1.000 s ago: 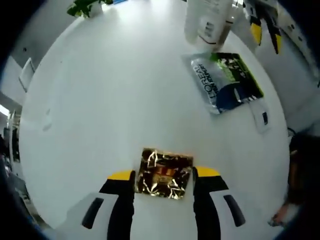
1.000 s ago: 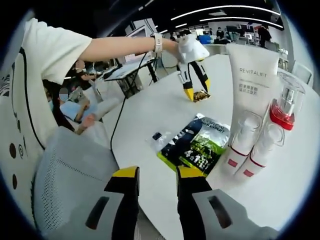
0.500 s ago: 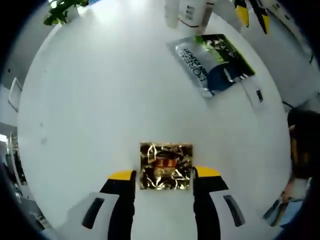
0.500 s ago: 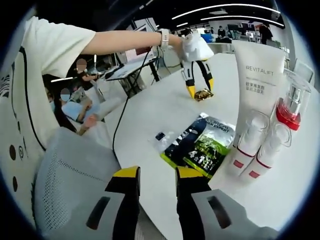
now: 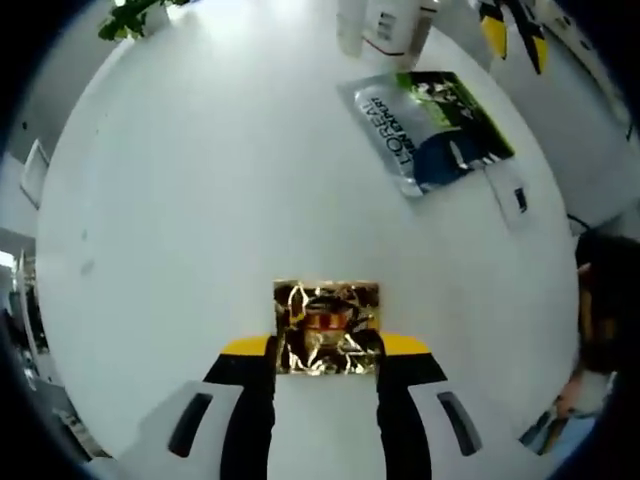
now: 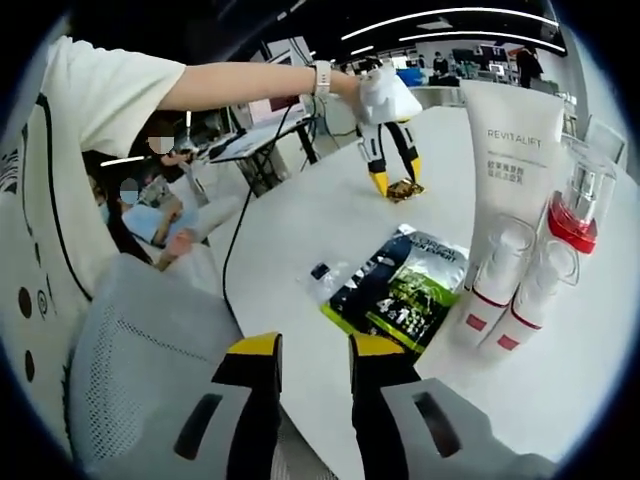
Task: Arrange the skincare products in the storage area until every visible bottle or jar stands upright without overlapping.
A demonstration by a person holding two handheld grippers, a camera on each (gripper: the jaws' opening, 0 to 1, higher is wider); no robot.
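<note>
Gold sachet (image 5: 326,327) seemingly between jaws.

Overhead light washes my white counter (image 5: 180,230) nearly blank, glaring brightest at its far edge. The gold foil sachet (image 5: 326,327) sparkles with hard reflections. Fisheye bending smears and blurs everything toward the edges.

White round table (image 5: 180,200) bearing gold sachet (image 5: 326,327), green pouch (image 5: 435,128)
</note>
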